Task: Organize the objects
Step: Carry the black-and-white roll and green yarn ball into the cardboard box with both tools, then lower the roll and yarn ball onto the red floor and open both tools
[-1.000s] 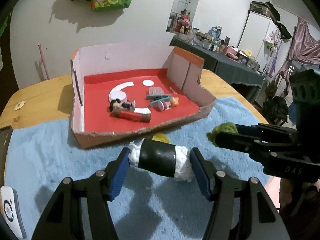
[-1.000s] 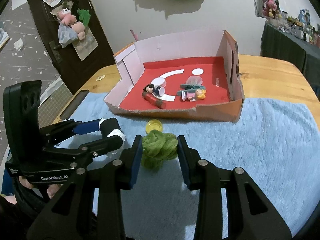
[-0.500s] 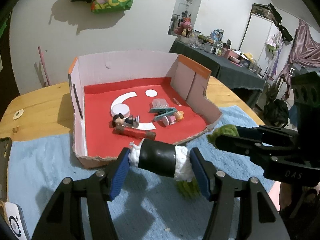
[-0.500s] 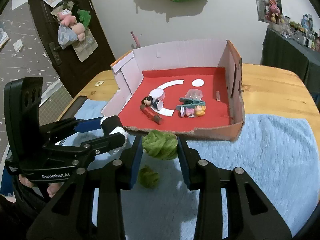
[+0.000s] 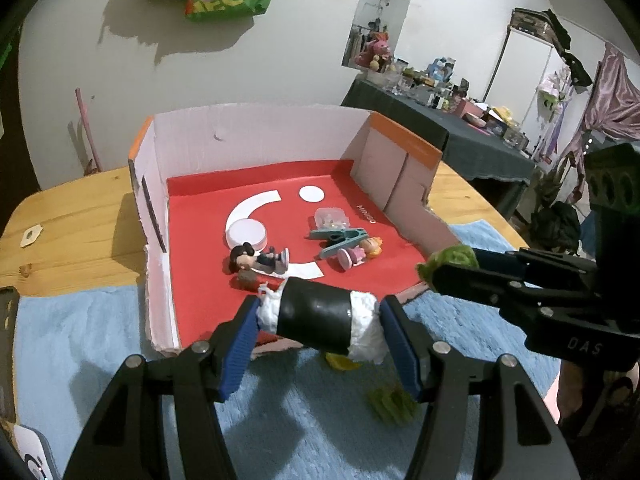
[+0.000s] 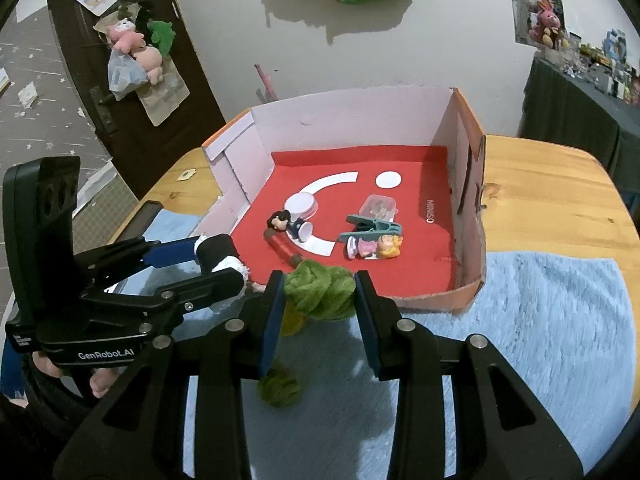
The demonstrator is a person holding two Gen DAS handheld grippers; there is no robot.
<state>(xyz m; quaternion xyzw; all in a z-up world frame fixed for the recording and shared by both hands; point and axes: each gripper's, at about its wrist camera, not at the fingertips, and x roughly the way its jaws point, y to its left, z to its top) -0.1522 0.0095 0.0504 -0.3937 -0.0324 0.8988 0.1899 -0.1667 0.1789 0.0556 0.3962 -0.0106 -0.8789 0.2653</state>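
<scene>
Box [image 5: 256, 148] nearer; both loads gripped.

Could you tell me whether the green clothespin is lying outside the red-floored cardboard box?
No, the green clothespin lies on the red floor inside the cardboard box, beside the small blonde doll figure.

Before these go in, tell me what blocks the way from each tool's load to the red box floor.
Only the box's low torn front wall lies ahead. The left tool holds the black roll and the right tool the green tuft at its edge. Toys crowd the floor's middle.
</scene>
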